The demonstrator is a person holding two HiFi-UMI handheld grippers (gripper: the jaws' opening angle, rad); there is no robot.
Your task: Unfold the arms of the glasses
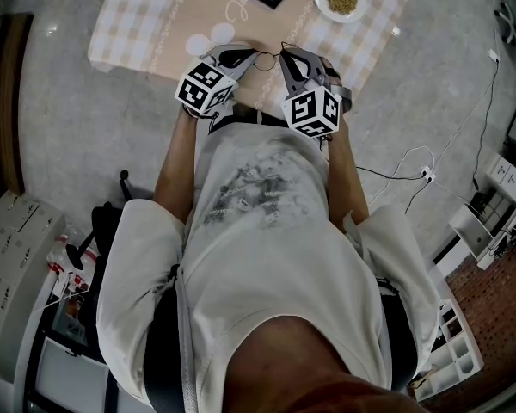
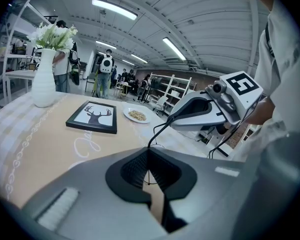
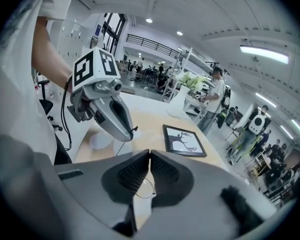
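My left gripper (image 2: 149, 151) has its jaws pressed fully together on a thin wire part of the glasses (image 2: 158, 130), and a sliver of round rim shows just under the pads. My right gripper (image 3: 150, 153) is likewise closed tight, with a wire ring of the frame hanging just below its pads, so I read it as clamped on the glasses too. Both tips nearly meet, and the glasses hang between them in the air, off the tabletop (image 1: 189, 7) and above its near edge. From the left gripper view, a slim dark arm runs from my left jaws up and across to the tip of the right gripper. To me that looks like one arm being drawn away from the frame, so I judge the task as under way but not finished. I cannot tell how far that arm has swung, and no view lets me tell whether the second arm is folded or out. Further back on the tabletop sit a framed deer picture (image 2: 92, 116), a small plate (image 2: 136, 115) and a white vase (image 2: 43, 84), all well apart from the work.
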